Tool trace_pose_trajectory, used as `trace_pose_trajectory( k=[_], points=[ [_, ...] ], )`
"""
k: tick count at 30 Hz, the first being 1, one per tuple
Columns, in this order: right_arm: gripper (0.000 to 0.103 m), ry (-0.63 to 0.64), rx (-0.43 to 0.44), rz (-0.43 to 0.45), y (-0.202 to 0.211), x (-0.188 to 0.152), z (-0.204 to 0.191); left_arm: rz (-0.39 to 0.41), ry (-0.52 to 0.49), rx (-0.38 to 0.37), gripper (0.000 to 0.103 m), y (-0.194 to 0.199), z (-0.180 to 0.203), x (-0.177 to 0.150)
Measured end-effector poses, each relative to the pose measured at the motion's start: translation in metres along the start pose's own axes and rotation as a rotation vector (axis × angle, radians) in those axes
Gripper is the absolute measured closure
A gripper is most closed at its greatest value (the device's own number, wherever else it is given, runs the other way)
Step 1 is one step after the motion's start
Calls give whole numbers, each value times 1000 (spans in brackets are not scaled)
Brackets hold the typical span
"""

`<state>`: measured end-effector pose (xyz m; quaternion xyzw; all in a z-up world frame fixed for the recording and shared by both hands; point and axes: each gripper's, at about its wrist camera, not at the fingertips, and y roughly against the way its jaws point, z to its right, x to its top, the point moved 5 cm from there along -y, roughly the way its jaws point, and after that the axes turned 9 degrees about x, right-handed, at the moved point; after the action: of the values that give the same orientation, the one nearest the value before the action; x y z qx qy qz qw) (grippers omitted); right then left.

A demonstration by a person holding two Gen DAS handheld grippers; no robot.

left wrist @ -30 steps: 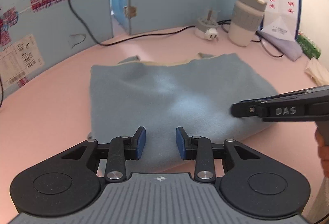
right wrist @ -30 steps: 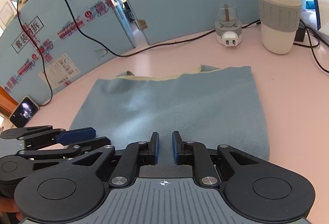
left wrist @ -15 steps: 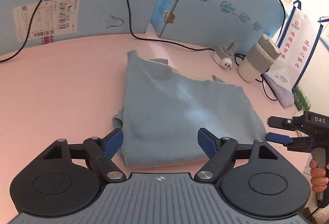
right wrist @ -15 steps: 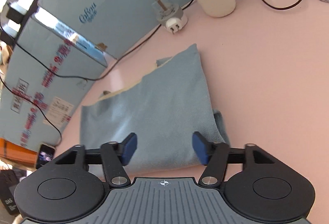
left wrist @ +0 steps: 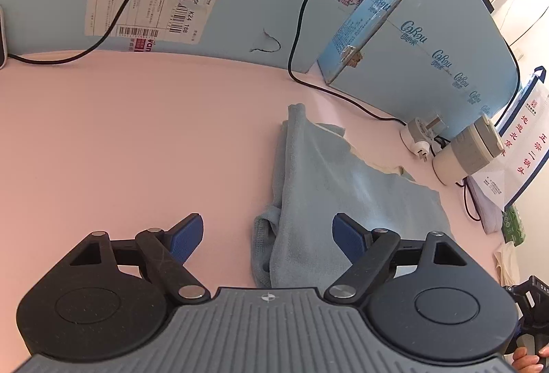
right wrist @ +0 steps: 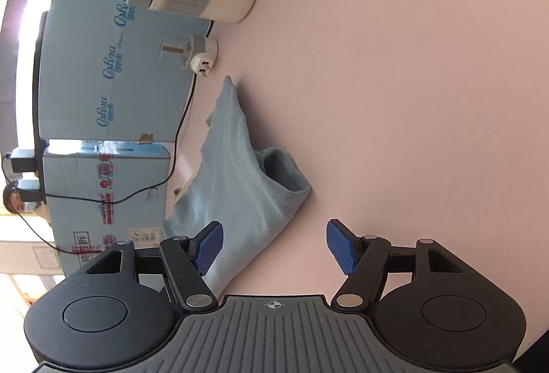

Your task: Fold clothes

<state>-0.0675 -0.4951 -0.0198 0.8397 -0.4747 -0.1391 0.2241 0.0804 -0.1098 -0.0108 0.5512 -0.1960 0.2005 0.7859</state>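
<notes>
Where one blue garment [left wrist: 346, 198] lies, two tongs agape

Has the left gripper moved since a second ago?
Yes. The left gripper has slid left along the blue garment, from its near-edge middle to its left corner, away from the cup; its jaws have just been opening.

My work surface is a pale pink table [left wrist: 144, 140]. Light blue printed cardboard panels [left wrist: 429, 40] stand along its far edge as a wall, one bearing a white shipping label [left wrist: 147, 8]. Black cables [left wrist: 298, 30] hang over the panels onto the table. Bright daylight glows behind the panels [right wrist: 20, 13].
</notes>
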Motion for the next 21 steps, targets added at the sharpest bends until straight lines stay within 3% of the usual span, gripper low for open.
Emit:
trace_pose_trajectory(
  k=[5,10,17,21],
  points=[
    [35,-46,10,31,-16,3,6,2,-23,33,22,-18,11,-2],
    [33,-30,30,57,-27,7,3,55,-17,60,20,-27,21,-1],
    [33,2,64,55,-37,19,2,65,-132,67,20,-34,50,-12],
    [33,33,70,46,-42,22,-2,65,-169,131,26,-36,56,-15]
  ],
)
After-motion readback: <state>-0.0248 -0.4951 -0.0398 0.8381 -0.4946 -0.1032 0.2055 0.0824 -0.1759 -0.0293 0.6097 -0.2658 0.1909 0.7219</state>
